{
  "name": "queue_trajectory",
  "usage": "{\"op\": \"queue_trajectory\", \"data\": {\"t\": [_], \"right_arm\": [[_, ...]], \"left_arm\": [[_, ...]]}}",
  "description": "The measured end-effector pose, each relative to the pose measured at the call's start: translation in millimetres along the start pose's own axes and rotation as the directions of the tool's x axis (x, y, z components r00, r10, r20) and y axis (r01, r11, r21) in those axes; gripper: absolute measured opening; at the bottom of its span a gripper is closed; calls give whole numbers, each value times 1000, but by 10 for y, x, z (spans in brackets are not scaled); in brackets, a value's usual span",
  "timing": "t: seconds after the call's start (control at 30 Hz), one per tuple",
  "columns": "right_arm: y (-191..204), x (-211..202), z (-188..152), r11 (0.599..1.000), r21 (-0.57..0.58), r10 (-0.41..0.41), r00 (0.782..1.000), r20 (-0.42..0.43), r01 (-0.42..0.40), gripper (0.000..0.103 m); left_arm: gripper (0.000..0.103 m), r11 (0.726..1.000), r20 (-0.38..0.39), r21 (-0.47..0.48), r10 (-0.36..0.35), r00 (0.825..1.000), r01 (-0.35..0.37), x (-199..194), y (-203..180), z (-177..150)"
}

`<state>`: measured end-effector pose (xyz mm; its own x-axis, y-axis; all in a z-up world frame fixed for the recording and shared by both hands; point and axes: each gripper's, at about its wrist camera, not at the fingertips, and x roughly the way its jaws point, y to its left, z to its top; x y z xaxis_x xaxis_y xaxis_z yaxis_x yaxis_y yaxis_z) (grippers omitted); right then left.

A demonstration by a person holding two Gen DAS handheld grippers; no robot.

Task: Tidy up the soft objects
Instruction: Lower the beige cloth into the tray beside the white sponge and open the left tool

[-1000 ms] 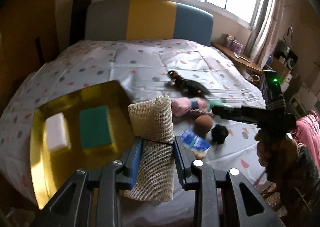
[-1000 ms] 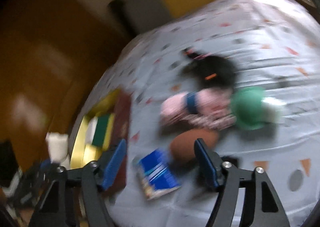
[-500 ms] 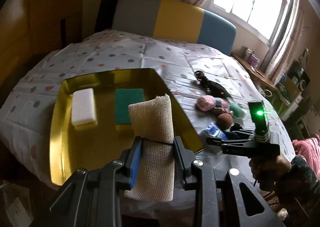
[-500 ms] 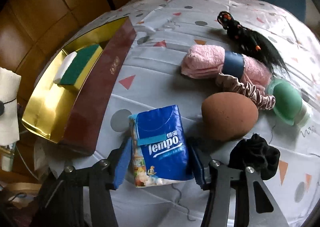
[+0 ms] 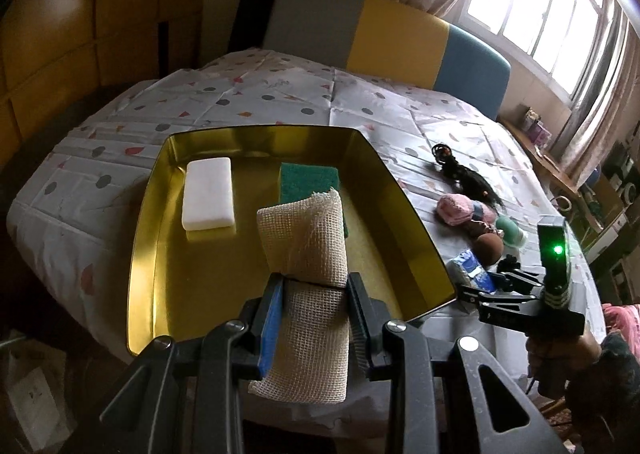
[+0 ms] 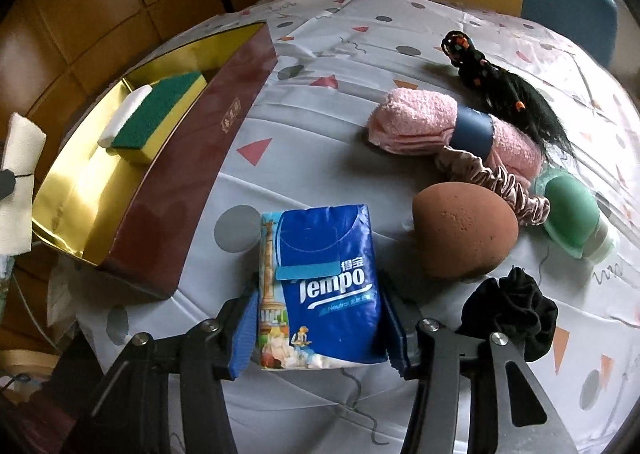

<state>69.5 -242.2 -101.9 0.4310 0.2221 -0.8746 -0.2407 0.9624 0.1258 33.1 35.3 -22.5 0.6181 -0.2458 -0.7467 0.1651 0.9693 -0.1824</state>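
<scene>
Mesh cloth roll sits clenched in the left gripper above the near end of the gold tray, where one white sponge and one green sponge lie; only the right wrist view shows the tray's maroon outer wall and the black scrunchie. A second ago the right gripper hung blurred above the bed; it now grasps the blue tissue pack on the sheet, just right of the tray, beside one brown sponge.
</scene>
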Motion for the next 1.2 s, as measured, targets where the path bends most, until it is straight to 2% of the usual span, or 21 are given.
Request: {"op": "queue_trajectory", "data": {"t": [0.17,0.37,0.63,0.8,0.9,0.97,1.13,1.2], "right_arm": [[23,3,-4,1000,-15,-15,1000,5,15,54],[29,1,-9,1000,-19,-17,1000,7,18,53],[34,1,-2,999,-28,-20,1000,5,20,53],[33,3,1,999,-28,-20,1000,5,20,53],[36,4,1,999,-26,-20,1000,5,20,53],[32,4,1,999,-29,-21,1000,5,21,53],[30,3,3,999,-27,-19,1000,5,19,53],[36,4,4,999,-26,-19,1000,5,19,53]], "left_arm": [[31,999,21,22,46,999,-47,66,-67,144],[31,996,-20,-83,-21,1000,20,211,20,383],[31,991,-31,-61,120,992,-122,504,226,618],[31,989,-55,-70,123,991,-127,710,352,797],[31,990,-90,-103,87,992,-97,855,407,887],[31,989,-104,-106,95,990,-106,969,426,931],[35,988,-157,-108,91,983,-109,1298,472,992],[44,986,-180,-103,111,977,-130,1385,487,987]]}}
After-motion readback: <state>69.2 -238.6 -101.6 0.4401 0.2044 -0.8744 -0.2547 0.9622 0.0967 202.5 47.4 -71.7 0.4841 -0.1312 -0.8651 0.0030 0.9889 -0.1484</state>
